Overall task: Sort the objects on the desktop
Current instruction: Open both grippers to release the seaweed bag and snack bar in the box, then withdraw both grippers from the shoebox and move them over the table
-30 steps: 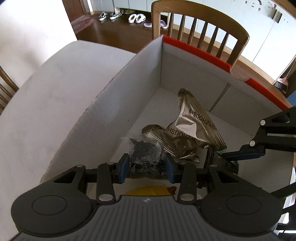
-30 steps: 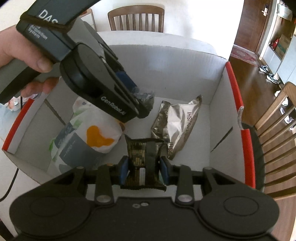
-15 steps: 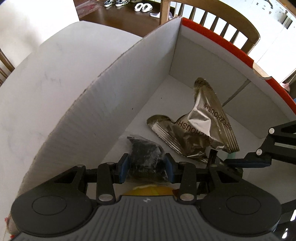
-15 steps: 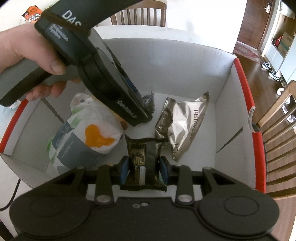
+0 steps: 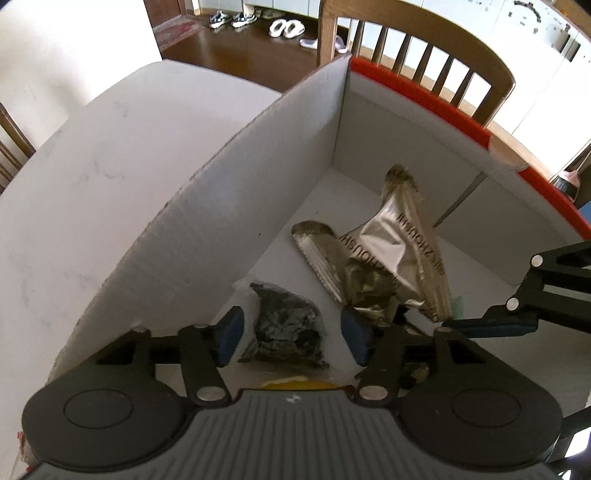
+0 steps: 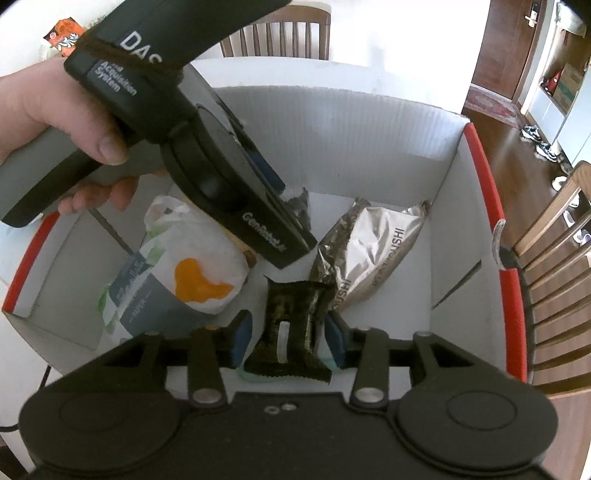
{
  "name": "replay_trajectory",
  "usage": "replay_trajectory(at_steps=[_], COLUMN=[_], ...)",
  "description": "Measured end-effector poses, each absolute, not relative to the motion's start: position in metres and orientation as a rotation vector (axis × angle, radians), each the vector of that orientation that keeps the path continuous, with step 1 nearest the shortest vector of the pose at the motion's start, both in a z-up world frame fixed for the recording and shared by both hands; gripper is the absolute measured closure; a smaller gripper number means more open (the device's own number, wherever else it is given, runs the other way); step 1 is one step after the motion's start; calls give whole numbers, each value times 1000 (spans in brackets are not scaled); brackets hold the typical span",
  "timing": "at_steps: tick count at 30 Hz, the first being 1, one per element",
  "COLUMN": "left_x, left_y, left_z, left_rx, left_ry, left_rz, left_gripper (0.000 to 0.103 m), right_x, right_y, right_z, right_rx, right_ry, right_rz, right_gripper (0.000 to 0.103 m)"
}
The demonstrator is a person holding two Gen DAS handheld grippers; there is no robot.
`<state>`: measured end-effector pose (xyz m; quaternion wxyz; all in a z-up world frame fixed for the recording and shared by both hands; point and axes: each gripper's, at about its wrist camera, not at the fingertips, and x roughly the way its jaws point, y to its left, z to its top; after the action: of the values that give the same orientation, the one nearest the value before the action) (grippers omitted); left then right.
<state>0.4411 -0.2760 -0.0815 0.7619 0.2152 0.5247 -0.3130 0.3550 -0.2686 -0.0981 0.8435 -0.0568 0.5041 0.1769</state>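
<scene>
A white cardboard box [image 5: 236, 206] with red rims sits on the table, and both grippers point down into it. My left gripper [image 5: 291, 338] is opening. A small clear bag of dark bits [image 5: 284, 332] lies on the box floor between its blue pads, which stand clear of it. My right gripper [image 6: 288, 341] is opening too. A dark brown and gold packet [image 6: 291, 325] lies between its pads with a gap on each side. A crumpled silver packet [image 6: 373, 251] lies beyond. A white bag with an orange patch [image 6: 184, 273] rests at the left.
A hand [image 6: 55, 110] holds the left tool over the box. One right finger [image 5: 491, 326] reaches in from the right edge. Wooden chairs [image 5: 417, 48] stand past the box's far side. An orange snack packet [image 6: 62, 33] lies on the table outside the box.
Both grippers went from shut on their packets to apart. The dark bag and the brown packet now lie loose on the box floor. Neither hand has shifted much.
</scene>
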Motion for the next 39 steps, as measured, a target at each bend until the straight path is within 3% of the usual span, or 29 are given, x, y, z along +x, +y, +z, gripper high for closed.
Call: replay_trajectory(at_steps=[4,39], left_x=[437,338], left_y=[-274,-223], left_z=[-72,16], left_rx=[470,256], left_ry=[1111,866], left_rz=[-683,-634], left_gripper=[39,40], right_x=[351,308], right_y=[-271,-269], right_z=[-91,-30], right_rx=[-114,-117], right_ry=[1047,880], right_rz=[378,428], right_gripper=[49,50])
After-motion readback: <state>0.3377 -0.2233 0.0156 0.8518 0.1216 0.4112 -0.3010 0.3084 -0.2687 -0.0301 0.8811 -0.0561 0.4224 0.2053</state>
